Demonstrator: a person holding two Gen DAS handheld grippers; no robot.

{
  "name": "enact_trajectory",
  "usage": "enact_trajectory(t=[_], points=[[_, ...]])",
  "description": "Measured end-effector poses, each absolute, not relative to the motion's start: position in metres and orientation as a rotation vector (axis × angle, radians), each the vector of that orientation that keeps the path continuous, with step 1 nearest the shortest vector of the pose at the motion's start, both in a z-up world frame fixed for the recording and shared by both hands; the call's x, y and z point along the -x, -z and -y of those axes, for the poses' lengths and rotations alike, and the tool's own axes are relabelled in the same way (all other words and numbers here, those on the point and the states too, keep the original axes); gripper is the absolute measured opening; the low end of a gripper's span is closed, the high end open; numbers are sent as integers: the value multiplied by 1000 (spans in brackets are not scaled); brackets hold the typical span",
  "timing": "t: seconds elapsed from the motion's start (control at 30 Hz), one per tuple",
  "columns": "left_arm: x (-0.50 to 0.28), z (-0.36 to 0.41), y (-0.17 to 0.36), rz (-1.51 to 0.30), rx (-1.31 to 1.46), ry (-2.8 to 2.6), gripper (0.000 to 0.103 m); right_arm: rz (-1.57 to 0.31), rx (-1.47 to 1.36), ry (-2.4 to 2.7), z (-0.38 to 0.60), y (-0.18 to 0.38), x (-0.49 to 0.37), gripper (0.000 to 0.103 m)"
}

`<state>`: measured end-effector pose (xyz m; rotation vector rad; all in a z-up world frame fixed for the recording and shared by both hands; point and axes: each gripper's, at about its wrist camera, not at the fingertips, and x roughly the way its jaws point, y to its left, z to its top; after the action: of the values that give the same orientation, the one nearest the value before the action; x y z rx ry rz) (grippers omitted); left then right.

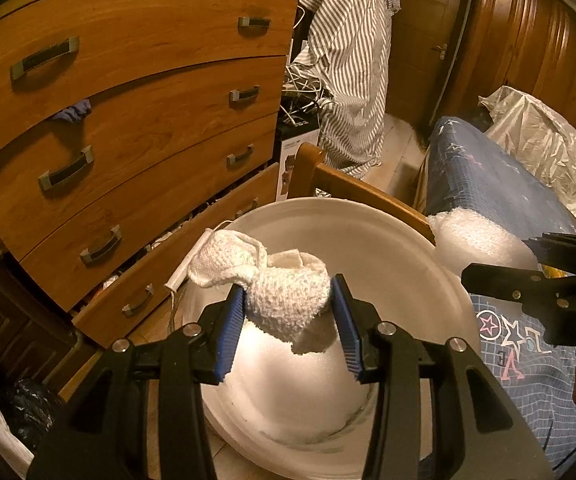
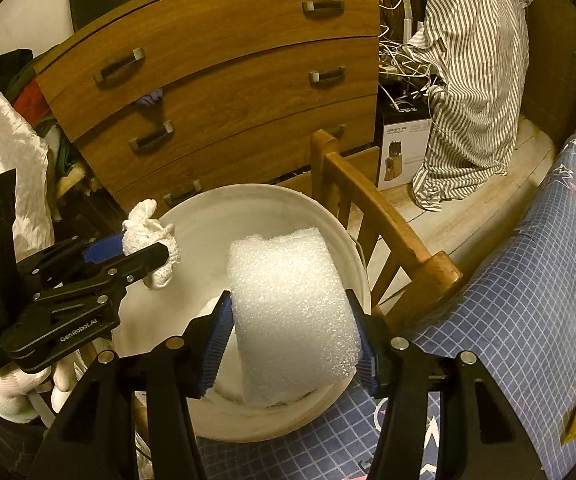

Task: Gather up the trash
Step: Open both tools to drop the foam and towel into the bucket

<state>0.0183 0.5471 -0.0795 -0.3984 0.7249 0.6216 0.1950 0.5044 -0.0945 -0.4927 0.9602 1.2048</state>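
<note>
White foam block [image 2: 292, 316] was pinched by the right gripper [image 2: 292, 328] above a white bucket [image 2: 247, 216] at frame centre. Left gripper [image 1: 288, 320] squeezed a crumpled white cloth [image 1: 283, 288] over the bucket's rim. A wooden chair [image 2: 368, 204] stood just beside its right edge.

White crumpled cloth wad [image 1: 288, 300] frame center, foam block [image 2: 292, 320] lower center, both over white bucket [image 2: 215, 216].
</note>
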Motion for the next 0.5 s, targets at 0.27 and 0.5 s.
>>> enact_trajectory(t=[0.27,0.5], points=[[-11,-557,83,-726,414,-671,61,-956,430,-1215,-500,92,-198,79],[-7,-548,78,-721,407,-670,61,-931,357,-1218,-470,75,-200,79]])
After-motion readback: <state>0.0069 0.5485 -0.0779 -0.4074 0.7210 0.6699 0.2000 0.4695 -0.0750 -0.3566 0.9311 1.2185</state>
